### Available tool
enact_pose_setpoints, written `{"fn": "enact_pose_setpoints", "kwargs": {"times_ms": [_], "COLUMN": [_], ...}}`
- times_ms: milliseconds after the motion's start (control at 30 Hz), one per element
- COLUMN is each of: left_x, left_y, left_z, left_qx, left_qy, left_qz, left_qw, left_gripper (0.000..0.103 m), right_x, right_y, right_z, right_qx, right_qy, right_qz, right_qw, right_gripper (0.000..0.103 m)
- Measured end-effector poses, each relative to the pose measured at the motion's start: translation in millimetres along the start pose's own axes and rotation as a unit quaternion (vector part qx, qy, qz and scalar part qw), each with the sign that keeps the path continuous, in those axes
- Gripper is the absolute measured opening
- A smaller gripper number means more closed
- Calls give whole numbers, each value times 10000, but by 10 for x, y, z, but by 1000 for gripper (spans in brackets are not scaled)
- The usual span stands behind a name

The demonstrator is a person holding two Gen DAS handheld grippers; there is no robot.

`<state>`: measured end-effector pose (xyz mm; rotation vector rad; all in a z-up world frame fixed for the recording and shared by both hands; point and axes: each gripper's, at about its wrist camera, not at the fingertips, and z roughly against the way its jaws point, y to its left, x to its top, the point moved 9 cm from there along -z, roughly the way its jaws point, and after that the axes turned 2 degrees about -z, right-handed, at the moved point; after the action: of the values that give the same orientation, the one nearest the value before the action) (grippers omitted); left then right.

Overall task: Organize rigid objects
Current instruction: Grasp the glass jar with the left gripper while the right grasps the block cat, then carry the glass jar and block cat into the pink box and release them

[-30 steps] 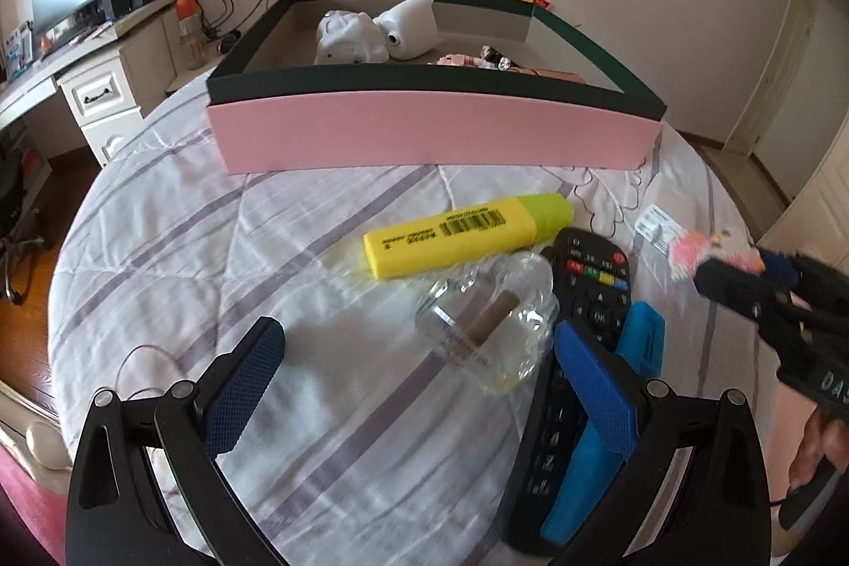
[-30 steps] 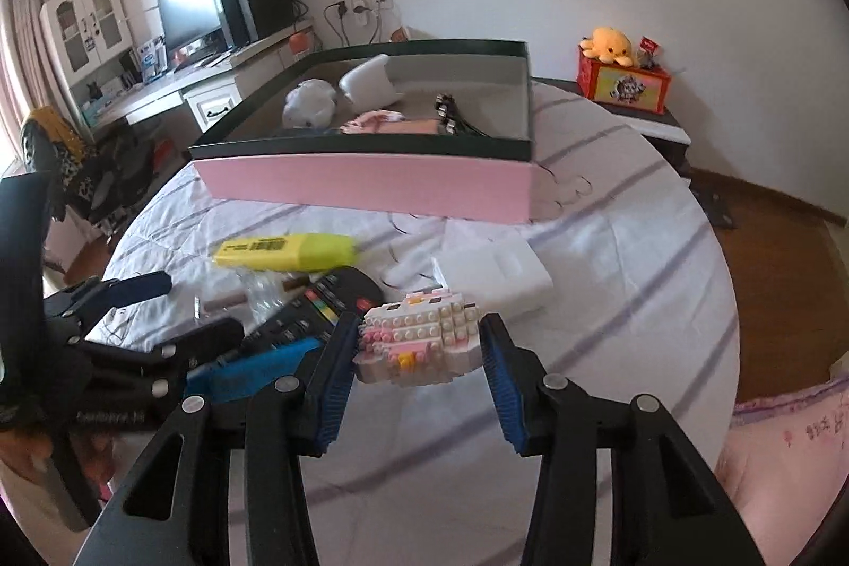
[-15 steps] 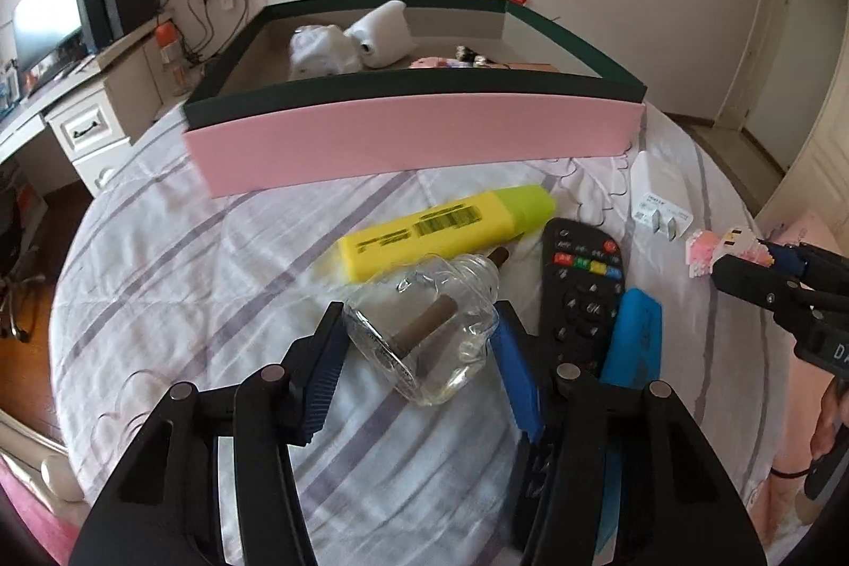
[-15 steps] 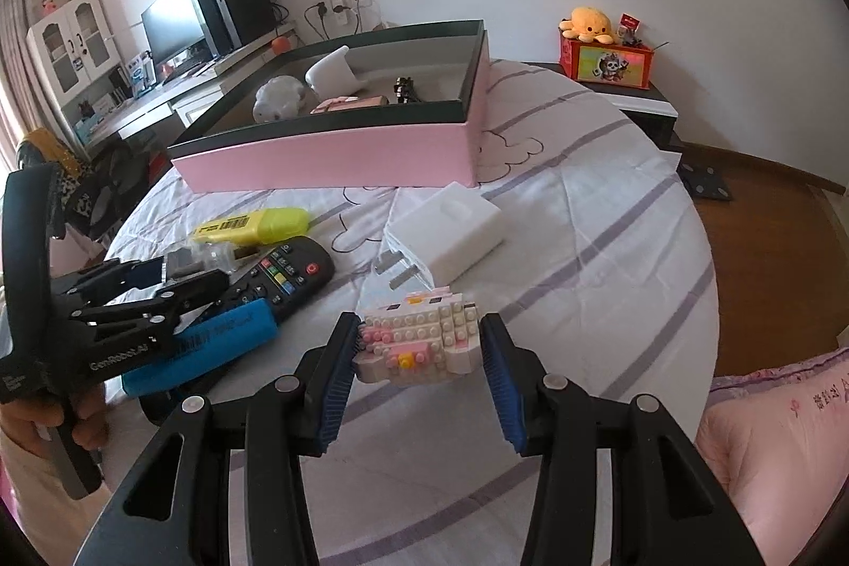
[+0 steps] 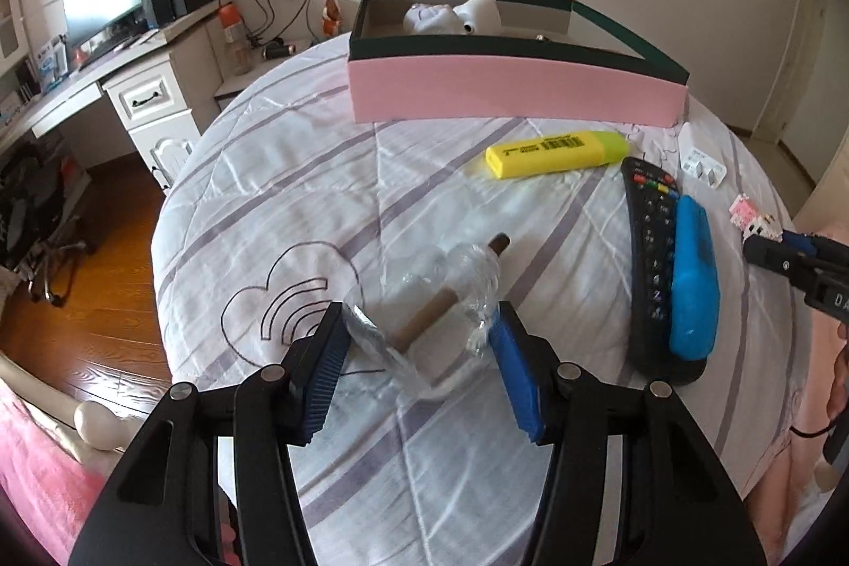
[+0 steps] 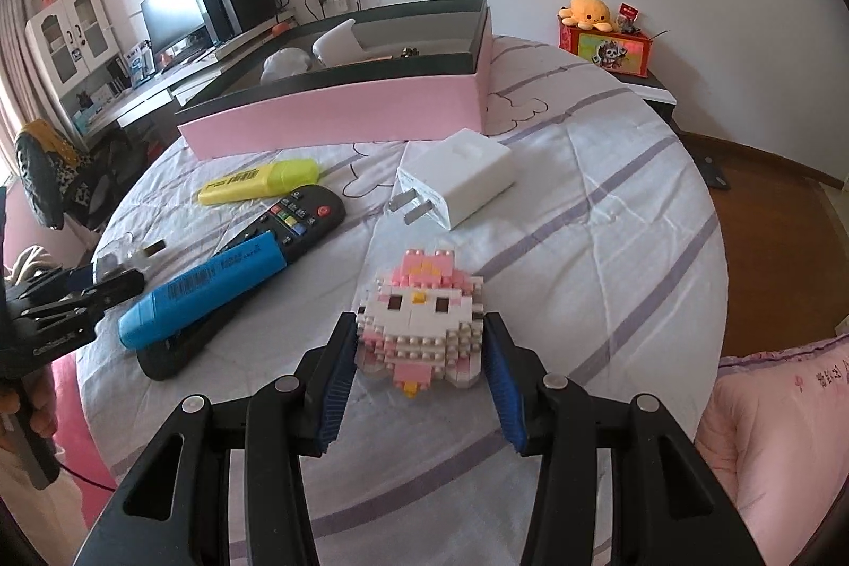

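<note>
A clear glass bottle (image 5: pixel 435 301) with a brown stick inside lies on its side between the blue pads of my left gripper (image 5: pixel 419 322), which is shut on it, low over the striped bedspread. My right gripper (image 6: pixel 419 327) is shut on a pink and white brick figure (image 6: pixel 419 306) near the bed's right side. The pink box (image 5: pixel 509 88) with a dark green rim stands at the far end with white items inside. From the right wrist view the left gripper (image 6: pixel 106 279) shows at the left edge, bottle in it.
A yellow highlighter (image 5: pixel 557 147), a black remote (image 5: pixel 650 247) and a blue highlighter (image 5: pixel 692 279) lying on the remote sit between the grippers. A white charger (image 6: pixel 456 179) lies near the box (image 6: pixel 339 110). Desk and monitor stand beyond the bed's left side.
My left gripper closed on the glass bottle and carried it left, away from the remote. The brick figure in my right gripper now shows its face, and the view has shifted slightly.
</note>
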<state>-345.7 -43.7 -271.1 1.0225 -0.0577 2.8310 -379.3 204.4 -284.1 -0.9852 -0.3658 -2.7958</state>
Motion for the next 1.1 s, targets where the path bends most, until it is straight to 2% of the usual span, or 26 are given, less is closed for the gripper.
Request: {"fn": "enact_pose_setpoints", "kwargs": {"times_ms": [200, 267, 333, 600, 733, 1100], "left_x": [40, 49, 56, 59, 62, 166], "left_y": [15, 5, -6, 6, 10, -21], "left_z": [-47, -55, -60, -32, -4, 175], "left_qx": [-188, -139, -64, -96, -146, -140], "left_qy": [-106, -129, -154, -153, -178, -355], "left_qz": [119, 105, 49, 65, 125, 104], "left_qw": [9997, 9998, 9998, 9998, 9997, 9992], "left_gripper": [63, 62, 57, 56, 56, 56], "right_x": [1, 1, 4, 36, 17, 91], "right_y": [-12, -9, -13, -5, 3, 135], "right_z": [-16, -12, -12, -71, -69, 17], "right_qx": [-33, -56, -74, -263, -487, -349], "right_qy": [-93, -112, -143, -165, -105, -174], "right_qz": [-90, -81, -106, -11, 217, 277], "right_qw": [9999, 9999, 9998, 9995, 9985, 9989], "right_gripper": [47, 47, 48, 52, 45, 44]}}
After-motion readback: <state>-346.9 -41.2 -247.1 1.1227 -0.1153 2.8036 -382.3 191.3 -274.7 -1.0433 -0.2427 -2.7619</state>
